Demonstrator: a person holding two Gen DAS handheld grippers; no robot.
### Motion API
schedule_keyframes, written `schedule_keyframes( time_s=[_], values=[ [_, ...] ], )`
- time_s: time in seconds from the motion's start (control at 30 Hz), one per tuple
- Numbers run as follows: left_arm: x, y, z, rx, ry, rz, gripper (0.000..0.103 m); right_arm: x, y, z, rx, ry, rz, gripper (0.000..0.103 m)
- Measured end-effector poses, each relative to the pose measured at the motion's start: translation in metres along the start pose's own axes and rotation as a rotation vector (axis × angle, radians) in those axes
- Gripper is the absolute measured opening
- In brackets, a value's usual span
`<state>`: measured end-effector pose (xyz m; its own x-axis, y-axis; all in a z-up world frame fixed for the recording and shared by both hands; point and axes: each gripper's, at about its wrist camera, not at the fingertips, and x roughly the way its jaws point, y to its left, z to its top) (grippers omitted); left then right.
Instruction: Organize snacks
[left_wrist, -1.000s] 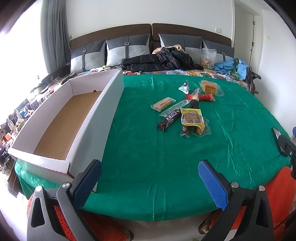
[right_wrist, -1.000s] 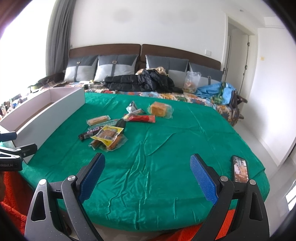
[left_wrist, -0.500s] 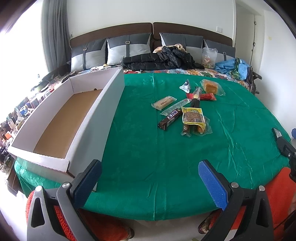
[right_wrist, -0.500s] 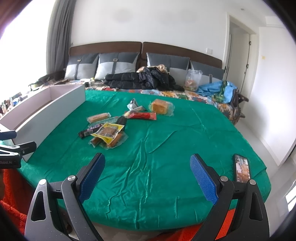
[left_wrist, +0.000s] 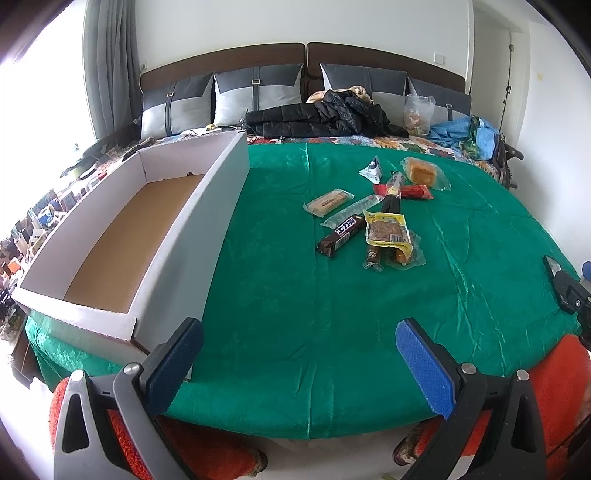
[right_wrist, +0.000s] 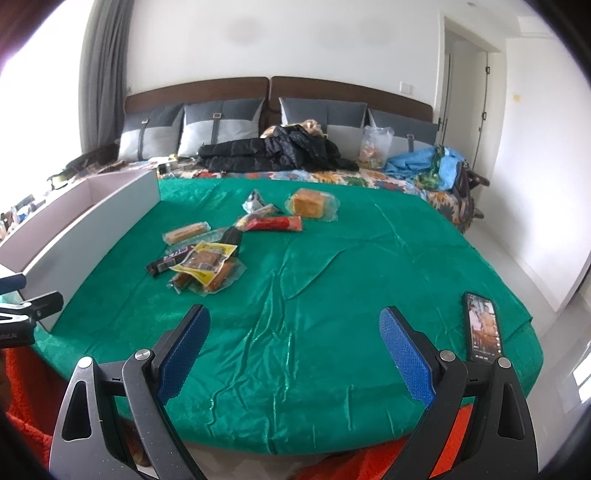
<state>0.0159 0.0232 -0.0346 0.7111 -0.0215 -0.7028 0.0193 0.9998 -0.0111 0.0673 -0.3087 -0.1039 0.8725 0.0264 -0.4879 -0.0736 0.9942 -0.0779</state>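
Note:
Several packaged snacks lie in a loose pile on the green cloth (left_wrist: 295, 295): a yellow-edged meat pack (left_wrist: 386, 230) (right_wrist: 205, 260), a dark chocolate bar (left_wrist: 340, 236) (right_wrist: 170, 260), a tan biscuit bar (left_wrist: 327, 201) (right_wrist: 184, 232), a red stick pack (left_wrist: 404, 192) (right_wrist: 273, 223), a wrapped bread (left_wrist: 421, 171) (right_wrist: 310, 203) and a small white pouch (left_wrist: 371, 170). An empty white cardboard box (left_wrist: 122, 236) (right_wrist: 85, 225) stands left of them. My left gripper (left_wrist: 295, 354) and my right gripper (right_wrist: 293, 341) both hang open at the near edge, holding nothing.
A black phone (right_wrist: 484, 326) lies on the cloth's near right corner. Behind the cloth are a black jacket (left_wrist: 321, 118), grey pillows (left_wrist: 255, 92), a clear bag (left_wrist: 417, 114) and blue fabric (left_wrist: 465, 134). Orange-red clothing (left_wrist: 561, 376) shows below the grippers. Clutter lines the far left.
Both views have shifted slightly, with the snacks and box appearing a little lower and nearer. Both grippers stay open and empty.

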Motion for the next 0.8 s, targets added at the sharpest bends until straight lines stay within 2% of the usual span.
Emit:
schedule_keyframes(
  time_s=[0.8],
  values=[
    [0.0049, -0.0003, -0.0003, 0.006, 0.025, 0.009, 0.103, 0.0026, -0.0024, -0.0008, 0.015, 0.018, 0.02, 0.095]
  ],
)
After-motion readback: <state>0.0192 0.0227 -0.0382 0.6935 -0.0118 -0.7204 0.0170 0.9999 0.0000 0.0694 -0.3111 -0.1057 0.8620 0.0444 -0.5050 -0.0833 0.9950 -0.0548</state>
